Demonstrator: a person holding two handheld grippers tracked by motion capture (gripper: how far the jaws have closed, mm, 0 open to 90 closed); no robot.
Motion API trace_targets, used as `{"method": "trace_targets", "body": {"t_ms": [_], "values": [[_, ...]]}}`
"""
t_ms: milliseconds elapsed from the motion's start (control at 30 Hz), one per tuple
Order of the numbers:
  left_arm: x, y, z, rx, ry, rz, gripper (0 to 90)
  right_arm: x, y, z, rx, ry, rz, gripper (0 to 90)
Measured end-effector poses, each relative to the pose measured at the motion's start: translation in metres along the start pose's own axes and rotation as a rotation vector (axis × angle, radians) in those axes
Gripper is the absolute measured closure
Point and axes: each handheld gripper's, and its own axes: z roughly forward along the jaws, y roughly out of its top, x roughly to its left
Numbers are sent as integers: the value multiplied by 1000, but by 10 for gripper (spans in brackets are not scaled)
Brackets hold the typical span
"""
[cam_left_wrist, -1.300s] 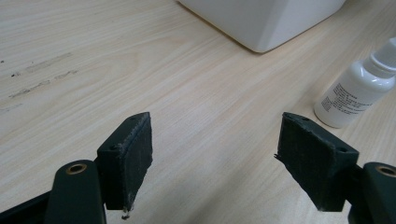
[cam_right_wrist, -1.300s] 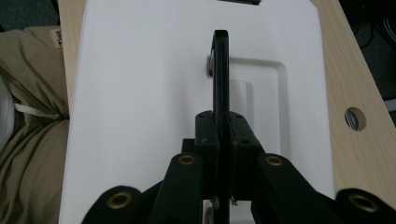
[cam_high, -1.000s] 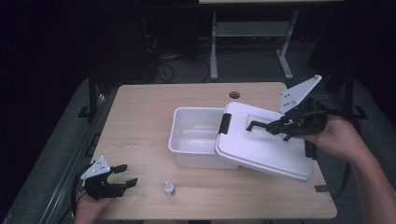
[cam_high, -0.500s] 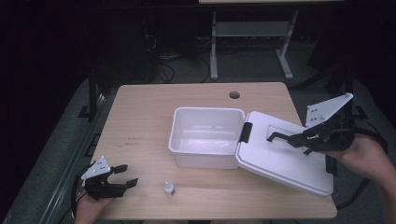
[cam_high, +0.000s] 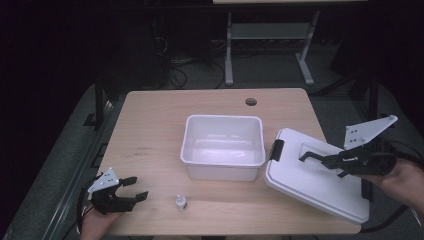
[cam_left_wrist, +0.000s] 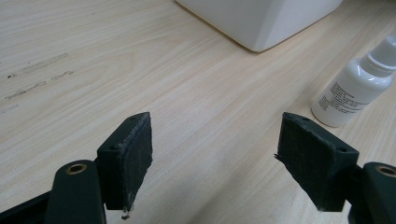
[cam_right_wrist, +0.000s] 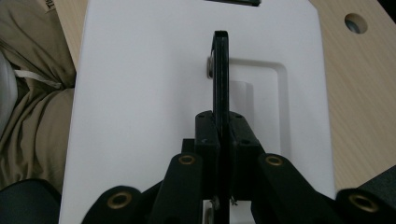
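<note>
Here the right tool (cam_high: 312, 159) has its jaws pressed together on the thin black handle (cam_right_wrist: 220, 70) of the white lid (cam_high: 310, 185), which the right gripper view shows standing edge-on between the pads. The lid is clear of the white bin (cam_high: 223, 146) and sits at the right end of the worktop (cam_high: 150, 125), its left edge with the black latch (cam_high: 276, 150) just beside the bin's right wall; whether it rests flat on the wood or hangs tilted I cannot tell. The bin stands open at the middle of the worktop. The left tool (cam_high: 135, 189) is at the near left corner with its jaws wide apart and nothing between them, the pads (cam_left_wrist: 133, 154) hovering low over bare wood. A small white bottle (cam_high: 181, 202) stands upright just to its right, near the bin's front wall, untouched by either tool
</note>
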Motion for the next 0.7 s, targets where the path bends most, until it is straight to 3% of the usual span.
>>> {"method": "trace_targets", "body": {"t_ms": [367, 700], "values": [[1, 0, -1, -10, -1, 3, 258, 1, -19, 21, 10, 16, 24, 843], [0, 1, -3, -40, -19, -6, 258, 2, -34, 57, 39, 59, 36, 843]]}}
